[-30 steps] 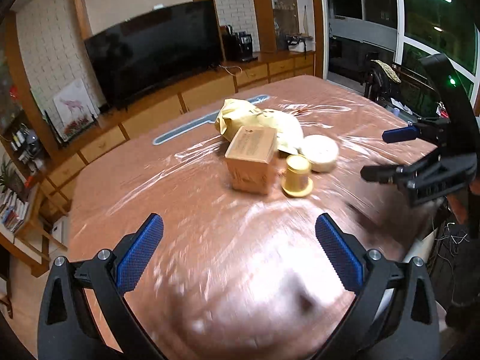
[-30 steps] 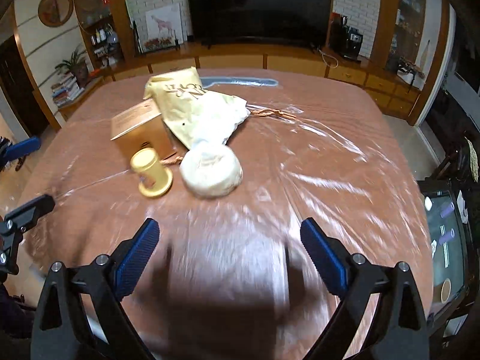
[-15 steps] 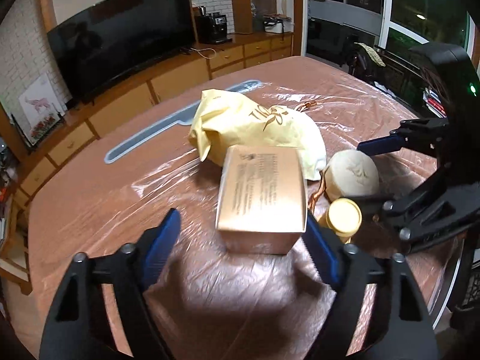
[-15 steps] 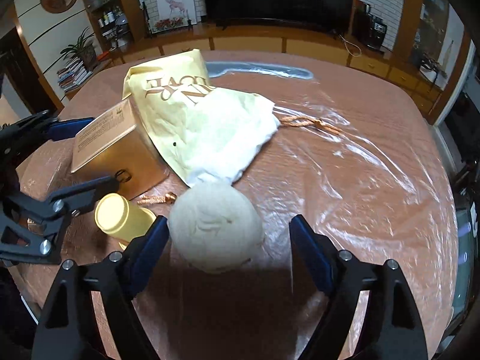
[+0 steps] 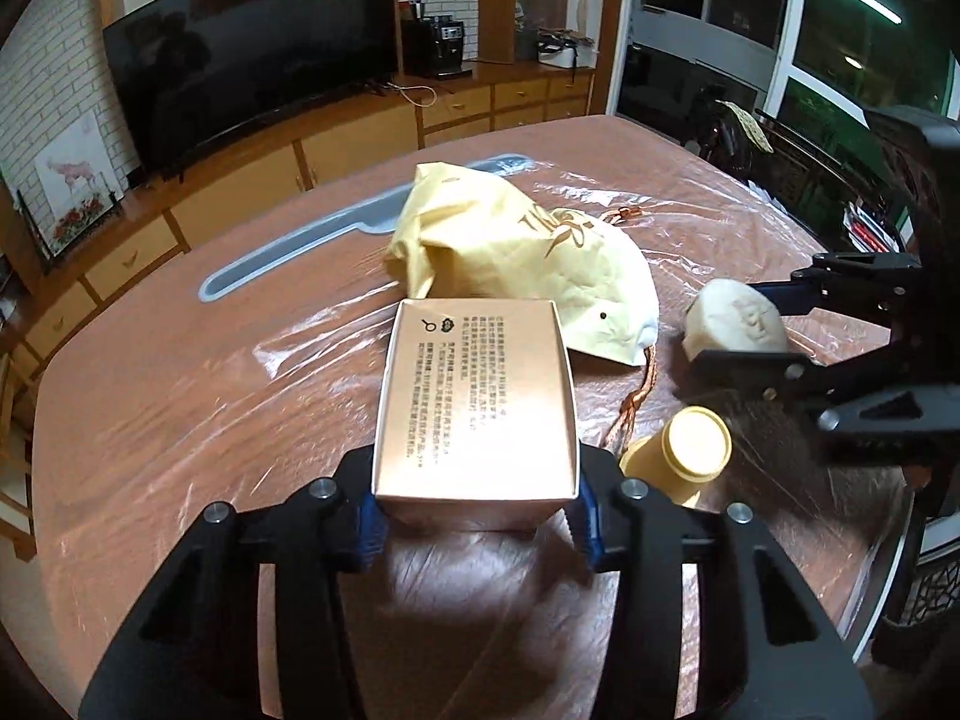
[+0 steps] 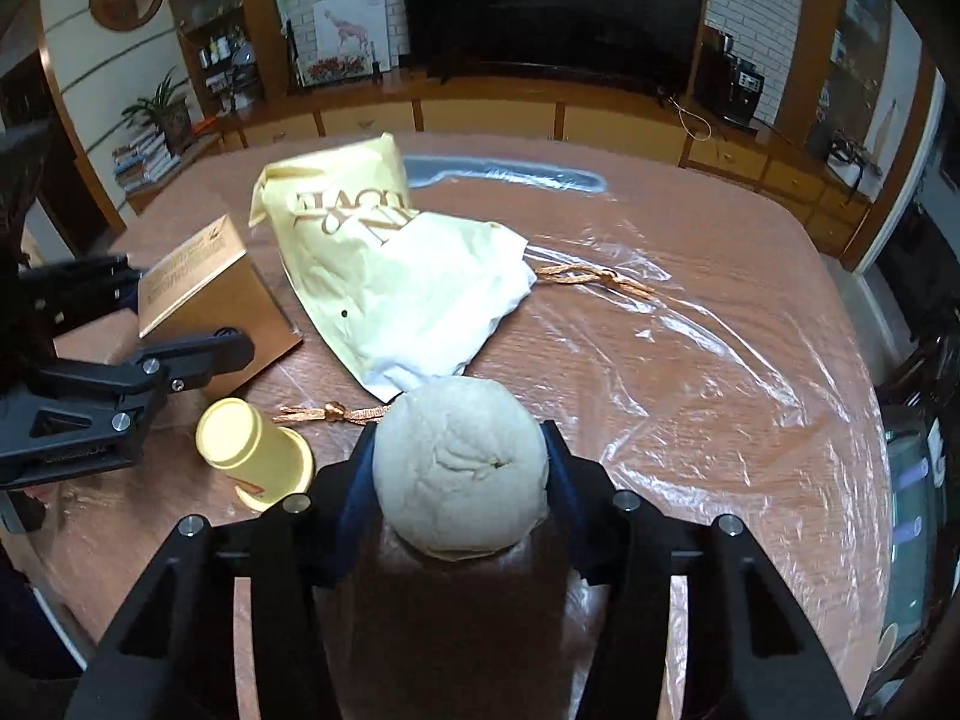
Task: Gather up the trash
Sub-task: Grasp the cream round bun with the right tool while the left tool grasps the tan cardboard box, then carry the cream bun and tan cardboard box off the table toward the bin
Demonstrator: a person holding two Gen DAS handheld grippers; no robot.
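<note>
Closing my left tongs (image 5: 474, 516) around the gold box (image 5: 474, 396) on the table (image 5: 180, 396), pads at its sides. My right tongs (image 6: 459, 498) are closing around the pale round lump (image 6: 461, 468); only that view shows the printed letters across the yellow bag (image 6: 384, 264).

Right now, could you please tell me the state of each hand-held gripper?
Left hand-held gripper: jaws closing around the gold box.
Right hand-held gripper: jaws closing around the pale round lump.
</note>
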